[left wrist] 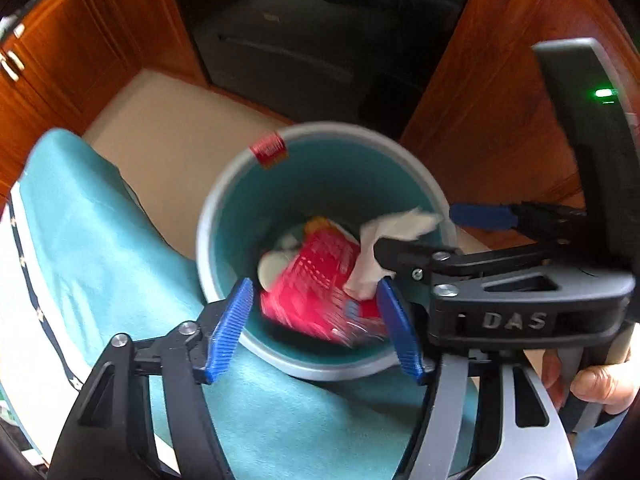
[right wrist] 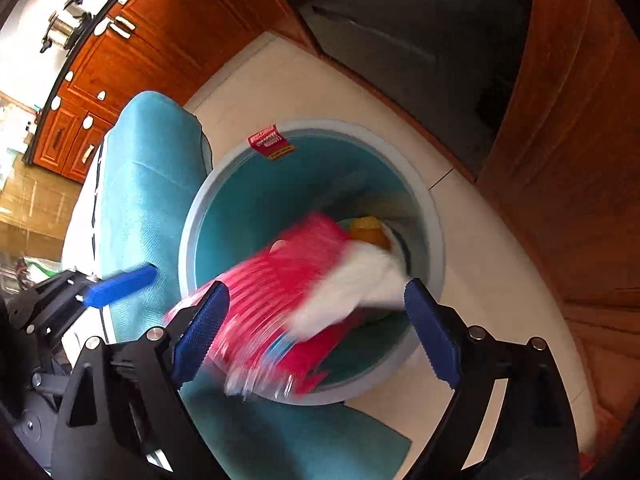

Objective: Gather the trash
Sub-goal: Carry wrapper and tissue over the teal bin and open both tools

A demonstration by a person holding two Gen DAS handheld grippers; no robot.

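Reddish-brown wooden cabinets (right wrist: 108, 60) with pale handles (right wrist: 122, 26), cream tiled floor (right wrist: 472, 248), dark recess (left wrist: 320, 32) between cabinet panels, teal cloth (right wrist: 148, 184) draped over a seat, steel pot (right wrist: 66, 26) on the counter, daylight from upper left.

Teal cloth (right wrist: 148, 184) draped over a seat, left of frame. Wood cabinets (right wrist: 132, 60) with pale handles behind, dark recess (left wrist: 320, 28) between panels. Steel pot (right wrist: 64, 28) on the counter, cream floor tiles (right wrist: 480, 240).

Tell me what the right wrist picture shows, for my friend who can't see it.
A blurry red packet and white tissue drop into a round bin between the right gripper's open blue fingers. The bin stands on pale floor beside a teal cloth.
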